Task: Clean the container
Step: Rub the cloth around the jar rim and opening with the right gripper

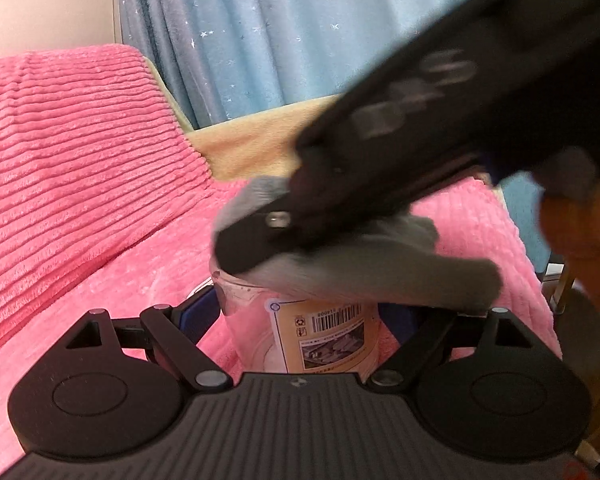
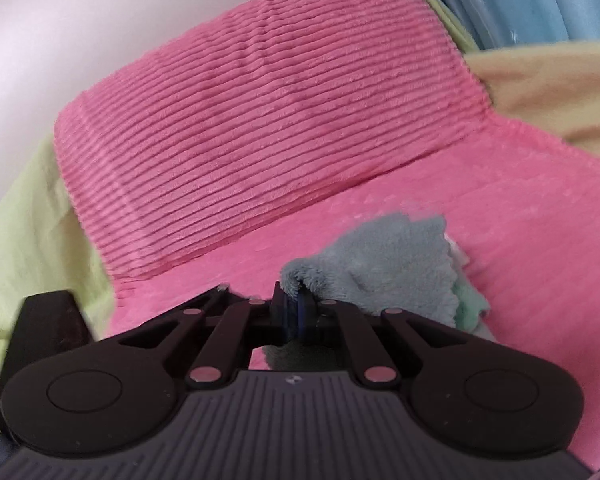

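A clear plastic container with a beige barcode label stands upright between the fingers of my left gripper, which is shut on its sides. Over its rim lies a grey fluffy cloth. My right gripper comes in from the upper right, blurred, and presses that cloth onto the container's mouth. In the right wrist view the right gripper is shut on a fold of the grey cloth, whose far edge shows white and pale green layers. The container itself is hidden in that view.
A pink ribbed cushion and pink fleece cover fill the ground behind. A blue star-printed curtain hangs at the back, with tan fabric below it. A hand shows at the right edge. Pale green fabric lies at the left.
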The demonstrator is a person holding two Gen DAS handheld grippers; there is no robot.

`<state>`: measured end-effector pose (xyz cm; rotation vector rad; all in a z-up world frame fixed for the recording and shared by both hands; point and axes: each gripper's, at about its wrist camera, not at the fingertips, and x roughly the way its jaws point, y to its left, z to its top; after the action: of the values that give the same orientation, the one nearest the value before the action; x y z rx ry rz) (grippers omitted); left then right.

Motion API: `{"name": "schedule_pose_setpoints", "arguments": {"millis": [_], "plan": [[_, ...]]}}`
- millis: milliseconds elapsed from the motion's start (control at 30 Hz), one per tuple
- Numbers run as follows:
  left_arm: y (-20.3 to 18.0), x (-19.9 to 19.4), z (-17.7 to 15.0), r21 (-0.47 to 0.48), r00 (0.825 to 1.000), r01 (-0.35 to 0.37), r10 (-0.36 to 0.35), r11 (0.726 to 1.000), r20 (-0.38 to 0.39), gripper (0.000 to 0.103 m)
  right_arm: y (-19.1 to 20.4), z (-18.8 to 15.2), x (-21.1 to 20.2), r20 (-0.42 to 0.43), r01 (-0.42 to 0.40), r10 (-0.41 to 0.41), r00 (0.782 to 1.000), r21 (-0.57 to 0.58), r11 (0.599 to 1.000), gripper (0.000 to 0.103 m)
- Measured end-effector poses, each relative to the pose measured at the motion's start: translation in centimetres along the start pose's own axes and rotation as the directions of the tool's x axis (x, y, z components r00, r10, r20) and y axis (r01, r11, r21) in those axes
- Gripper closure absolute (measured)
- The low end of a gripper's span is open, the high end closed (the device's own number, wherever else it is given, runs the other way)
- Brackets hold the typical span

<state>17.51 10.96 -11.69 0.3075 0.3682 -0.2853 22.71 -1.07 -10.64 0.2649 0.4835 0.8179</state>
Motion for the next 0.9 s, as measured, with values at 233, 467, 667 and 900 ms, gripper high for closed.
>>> {"name": "schedule_pose_setpoints", "arguments": {"millis": [233,467,667,900], "plan": [[-0.1,0.1,-0.1,0.009,1.0,0.002,-0.002,1.0,0.005,0.017,0.7,0.6,1.5,0.049,0.179,-0.174,0.983,-0.129,0.975,0.101],[-0.4,0.1,-0.1,0.025,1.0,0.002,-0.002,1.0,0.005,0.017,0.1,0.5,-0.7,0.011,0.27,-0.275,0.961,-0.236,0.934,0.101],[-0.7,-0.1,-0.1,0.033,1.0,-0.002,0.002,0.999,0.003,0.017,-0.6,0.0,-3.1,-0.044,0.163,-0.172,0.984,-0.16,0.974,0.099],[-0.7,-0.2,-0.1,0.022,1.0,-0.007,0.007,1.0,-0.002,0.017,-0.4,-0.4,-2.8,-0.041,0.08,-0.083,0.996,-0.074,0.994,0.1]]}}
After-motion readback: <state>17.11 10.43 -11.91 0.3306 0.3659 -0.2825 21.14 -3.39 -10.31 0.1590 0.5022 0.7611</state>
